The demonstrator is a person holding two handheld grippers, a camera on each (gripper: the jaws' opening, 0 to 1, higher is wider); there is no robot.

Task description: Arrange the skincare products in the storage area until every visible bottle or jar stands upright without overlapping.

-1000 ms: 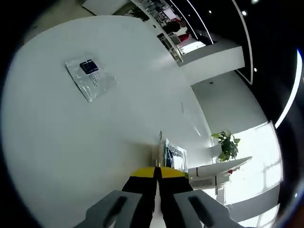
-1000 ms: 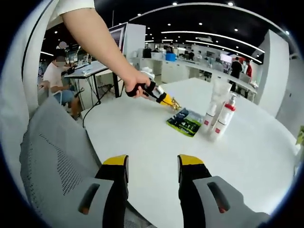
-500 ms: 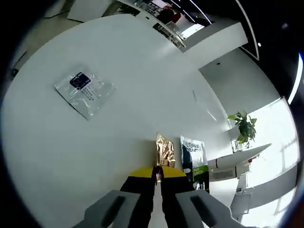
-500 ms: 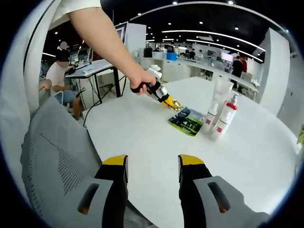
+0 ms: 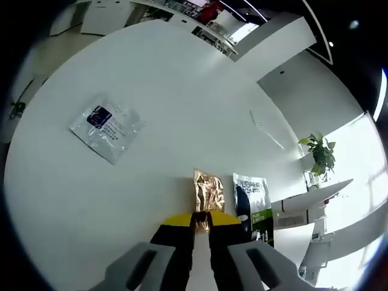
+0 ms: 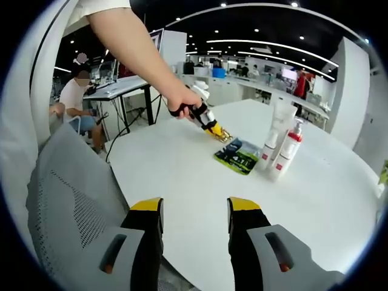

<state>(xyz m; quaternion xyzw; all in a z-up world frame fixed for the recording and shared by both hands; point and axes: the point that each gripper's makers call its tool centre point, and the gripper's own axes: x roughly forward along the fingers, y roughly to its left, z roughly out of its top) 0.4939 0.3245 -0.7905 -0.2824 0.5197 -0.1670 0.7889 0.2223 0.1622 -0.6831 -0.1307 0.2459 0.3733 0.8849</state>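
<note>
Since the earlier frame, left gripper (image 5: 200,225), clamped on gold sachet (image 5: 208,193), drew it beside green sachet (image 5: 253,203); thin, crinkly, light—grip its edge. Right gripper (image 6: 193,213) gapes wide.

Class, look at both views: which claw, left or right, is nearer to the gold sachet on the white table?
Left. The left claw is shut on the gold sachet, gripping its near edge. The right claw is open at the table's near edge, well short of it.

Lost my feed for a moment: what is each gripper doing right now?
Left gripper: shut on the gold sachet.
Right gripper: open, holding nothing.
</note>
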